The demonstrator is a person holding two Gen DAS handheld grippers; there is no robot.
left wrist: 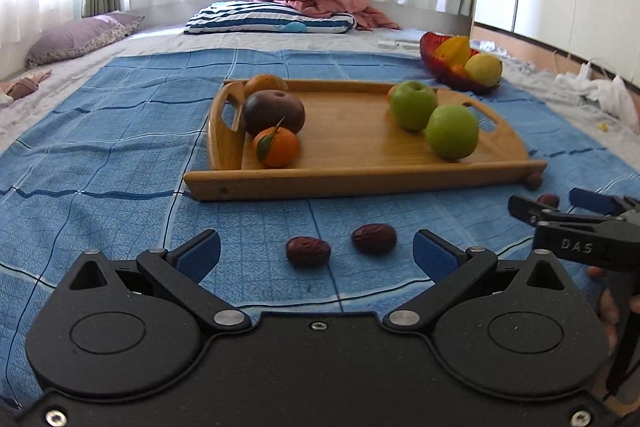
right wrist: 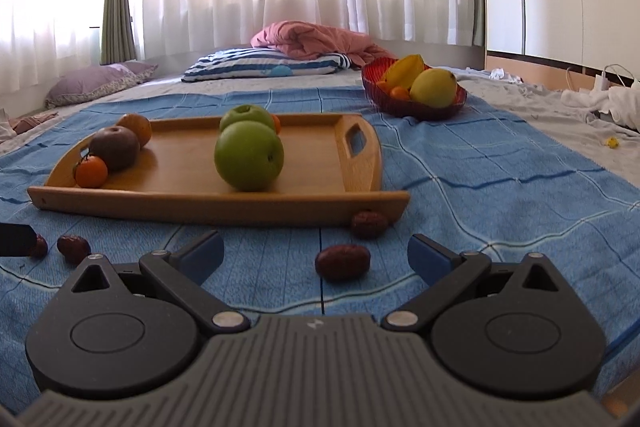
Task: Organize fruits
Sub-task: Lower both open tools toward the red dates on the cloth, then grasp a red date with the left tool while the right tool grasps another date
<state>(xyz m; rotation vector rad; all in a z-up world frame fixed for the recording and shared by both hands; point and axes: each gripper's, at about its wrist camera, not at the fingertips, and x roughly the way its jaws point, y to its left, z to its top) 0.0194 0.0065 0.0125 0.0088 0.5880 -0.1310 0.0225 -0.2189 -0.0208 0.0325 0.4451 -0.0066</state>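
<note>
Wrinkled dark-red dates (left wrist: 308,251) lie loose on the blue checked cloth (left wrist: 100,163), low in frame between the left gripper's (left wrist: 316,253) spread fingers; the right gripper (right wrist: 316,255) gapes likewise. Beyond, round green apples (left wrist: 452,131) could roll off the shallow wooden tray (left wrist: 360,183) if nudged.

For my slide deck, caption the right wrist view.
Open right gripper hovers over a red date before a wooden tray holding green apples.

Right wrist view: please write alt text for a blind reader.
The open right gripper hovers over a blue cloth, a dried red date between its fingers. Behind it, a wooden tray holds two green apples.
</note>
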